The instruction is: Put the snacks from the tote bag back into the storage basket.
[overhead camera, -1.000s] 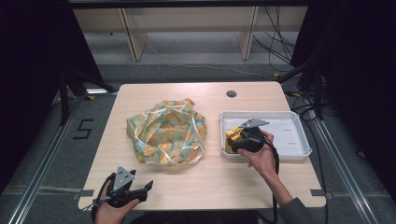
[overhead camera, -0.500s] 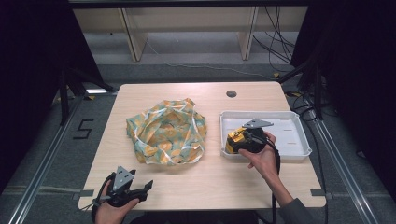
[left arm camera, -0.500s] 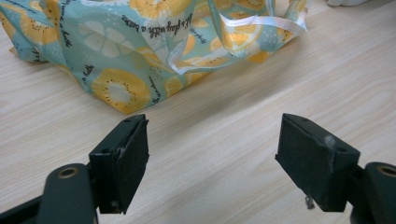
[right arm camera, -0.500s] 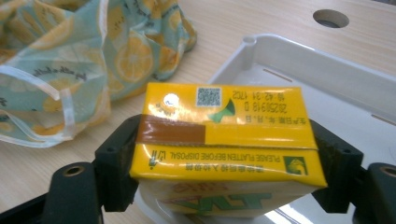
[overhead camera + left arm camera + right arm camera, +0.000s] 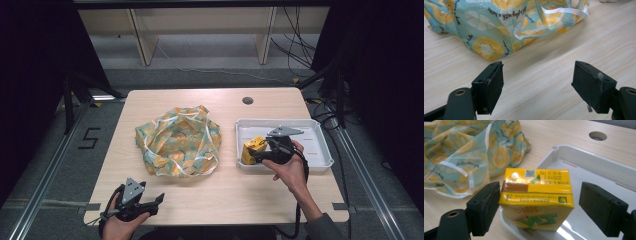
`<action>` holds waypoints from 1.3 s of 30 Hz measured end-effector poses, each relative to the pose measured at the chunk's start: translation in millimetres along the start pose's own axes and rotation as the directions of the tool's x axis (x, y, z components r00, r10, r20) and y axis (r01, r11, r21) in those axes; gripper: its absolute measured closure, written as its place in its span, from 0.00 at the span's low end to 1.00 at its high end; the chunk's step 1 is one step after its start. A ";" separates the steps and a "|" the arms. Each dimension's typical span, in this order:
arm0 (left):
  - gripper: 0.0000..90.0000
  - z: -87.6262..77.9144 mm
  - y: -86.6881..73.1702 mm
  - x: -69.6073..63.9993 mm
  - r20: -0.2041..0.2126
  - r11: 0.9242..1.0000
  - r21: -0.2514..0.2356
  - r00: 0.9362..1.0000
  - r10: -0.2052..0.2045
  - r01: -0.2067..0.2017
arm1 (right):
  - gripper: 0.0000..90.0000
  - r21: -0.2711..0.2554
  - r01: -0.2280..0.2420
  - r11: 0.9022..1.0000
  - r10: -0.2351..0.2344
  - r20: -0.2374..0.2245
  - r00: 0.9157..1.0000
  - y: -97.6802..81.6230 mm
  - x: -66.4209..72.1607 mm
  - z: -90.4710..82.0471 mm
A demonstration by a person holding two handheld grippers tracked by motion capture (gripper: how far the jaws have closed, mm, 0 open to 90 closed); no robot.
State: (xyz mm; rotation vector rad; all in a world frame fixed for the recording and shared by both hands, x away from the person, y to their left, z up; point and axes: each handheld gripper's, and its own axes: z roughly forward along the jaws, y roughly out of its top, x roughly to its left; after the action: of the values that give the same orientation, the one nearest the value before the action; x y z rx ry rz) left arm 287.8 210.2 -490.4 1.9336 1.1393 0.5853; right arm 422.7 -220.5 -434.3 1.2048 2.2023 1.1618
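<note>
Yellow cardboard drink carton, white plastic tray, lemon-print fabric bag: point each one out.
yellow cardboard drink carton (image 5: 537, 183), right gripper view, its top face.
white plastic tray (image 5: 325, 147), high view, its right rim.
lemon-print fabric bag (image 5: 177, 142), high view, the middle of the cloth.

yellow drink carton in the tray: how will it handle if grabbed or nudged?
The yellow carton has flat, boxy sides, so it probably grips squarely. Standing upright in the white tray, it may tip if pushed high. Its glossy print looks somewhat slippery.
</note>
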 end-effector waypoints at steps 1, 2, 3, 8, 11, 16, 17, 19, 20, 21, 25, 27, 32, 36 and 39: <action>0.27 0.0 -0.1 0.0 0.002 1.000 0.000 1.000 0.001 -0.001 | 0.21 0.004 0.007 1.000 -0.007 -0.001 1.000 -0.1 -0.8 -3.0; 0.27 -0.6 -0.1 0.2 0.001 1.000 0.004 1.000 0.008 -0.008 | 0.21 0.000 -0.008 1.000 0.008 -0.007 1.000 -0.5 -0.2 -4.3; 0.27 -0.8 -0.2 0.4 -0.003 1.000 0.006 1.000 0.010 -0.010 | 0.21 -0.004 -0.009 1.000 0.009 -0.002 1.000 -1.3 -0.1 -7.0; 0.27 -1.3 -0.4 1.6 0.003 1.000 0.006 1.000 0.017 -0.017 | 0.23 -0.014 -0.002 1.000 0.002 -0.025 1.000 -6.5 -0.1 -19.2; 0.27 -0.5 -0.8 0.9 0.002 1.000 -0.001 1.000 0.010 -0.010 | 0.24 -0.021 -0.003 1.000 0.002 -0.021 1.000 -10.6 0.1 -27.1; 0.27 -0.4 -0.9 0.8 0.005 1.000 0.003 1.000 0.013 -0.013 | 0.26 -0.025 0.011 1.000 -0.012 -0.045 0.999 -18.1 1.6 -33.1; 0.27 -0.4 -0.8 0.8 0.006 1.000 0.004 1.000 0.013 -0.013 | 0.27 -0.011 0.001 1.000 -0.001 -0.039 0.999 -19.8 4.3 -35.5; 0.27 -0.3 -0.9 0.7 0.006 1.000 0.002 1.000 0.013 -0.013 | 0.27 -0.013 -0.003 1.000 0.002 -0.049 0.999 -22.6 6.2 -36.2; 0.27 -0.2 -0.9 0.7 0.006 1.000 0.002 1.000 0.012 -0.012 | 0.27 -0.007 0.006 1.000 -0.006 -0.058 0.998 -23.7 6.4 -36.8; 0.27 -0.3 -0.9 0.7 0.006 1.000 0.002 1.000 0.013 -0.013 | 0.27 -0.013 0.019 1.000 -0.020 -0.052 0.998 -25.1 6.3 -36.2; 0.27 -0.8 -0.9 0.6 0.002 1.000 0.003 1.000 0.014 -0.014 | 0.28 -0.005 0.025 1.000 -0.025 -0.060 0.998 -30.4 7.6 -35.6; 0.27 -0.5 -1.0 0.9 0.007 1.000 0.003 1.000 0.016 -0.016 | 0.30 0.007 0.030 1.000 -0.029 -0.064 0.997 -32.5 8.1 -35.5; 0.27 -0.7 -0.6 1.4 0.006 0.999 0.003 0.999 0.034 -0.034 | 0.48 0.002 0.043 0.999 -0.042 -0.077 0.996 -34.8 8.6 -35.6; 0.27 0.0 -1.1 0.2 0.006 1.000 0.010 1.000 0.017 -0.018 | 0.75 0.007 0.075 0.997 -0.074 -0.100 0.992 -34.5 10.2 -36.1; 0.27 0.1 -1.0 -0.1 0.007 1.000 0.013 1.000 0.020 -0.020 | 0.91 0.009 0.103 0.995 -0.101 -0.111 0.989 -35.1 12.9 -34.3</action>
State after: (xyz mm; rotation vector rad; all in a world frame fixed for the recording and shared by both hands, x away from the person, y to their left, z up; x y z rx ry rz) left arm 287.3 210.4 -491.3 1.9588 1.1231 0.5830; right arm 375.2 -236.9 -441.6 1.0427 2.3280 1.1988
